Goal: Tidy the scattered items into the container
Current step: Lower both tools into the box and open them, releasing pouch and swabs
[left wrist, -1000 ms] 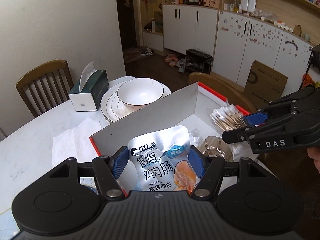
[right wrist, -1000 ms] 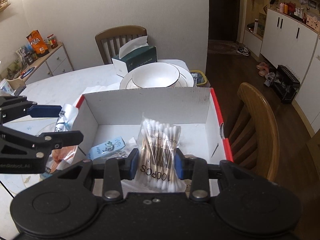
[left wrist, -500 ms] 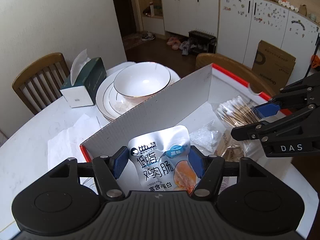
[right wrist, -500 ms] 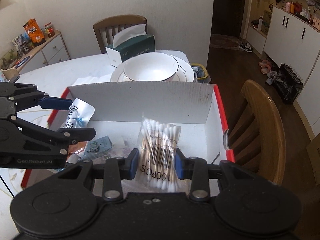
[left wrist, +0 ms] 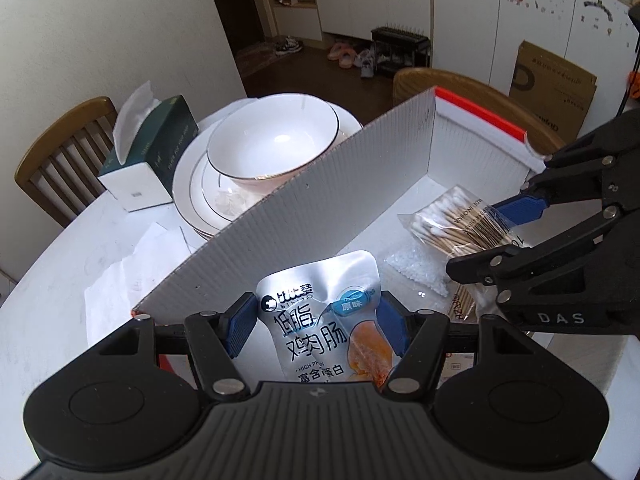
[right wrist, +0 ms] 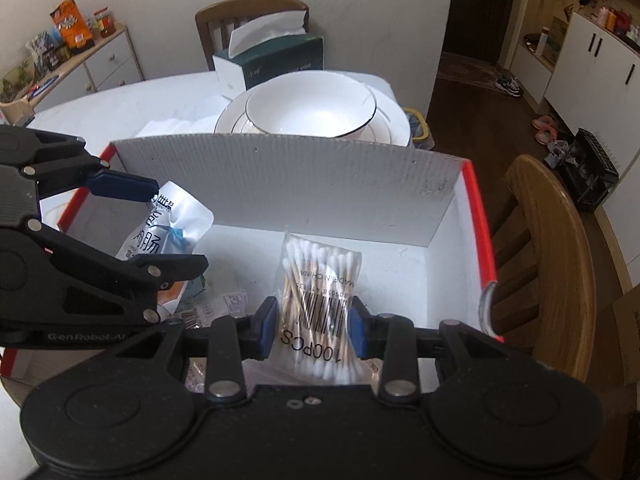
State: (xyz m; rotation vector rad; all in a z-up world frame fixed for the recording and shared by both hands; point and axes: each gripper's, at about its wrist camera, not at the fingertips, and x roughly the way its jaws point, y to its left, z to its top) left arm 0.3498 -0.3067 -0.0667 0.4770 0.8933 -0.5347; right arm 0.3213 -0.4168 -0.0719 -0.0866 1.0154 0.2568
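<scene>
Both items are held over the open box (right wrist: pixel 280 184), so the step in hand is judged to be the drop. The silver snack pouch (left wrist: pixel 324 320) is clamped between the blue pads of the left gripper (left wrist: pixel 318 326), jaws fairly wide on it, at the box's left end. The cotton swab bag (right wrist: pixel 316 300) is pinched in the right gripper (right wrist: pixel 312 330), jaws narrow, above the box's middle. To do it well, each item should be lowered close to the white floor before being let go, and kept apart from the other gripper, which sits near. The pouch should be cleared of the tall corrugated wall. Inside the box, a clear bag of white bits (left wrist: pixel 416 268), a blue packet (right wrist: pixel 196 286) partly hidden, and flat labelled packets (right wrist: pixel 224 306) are seen on the floor. Bowl (right wrist: pixel 312 110) and tissue box (right wrist: pixel 272 66) are left outside, behind the wall
</scene>
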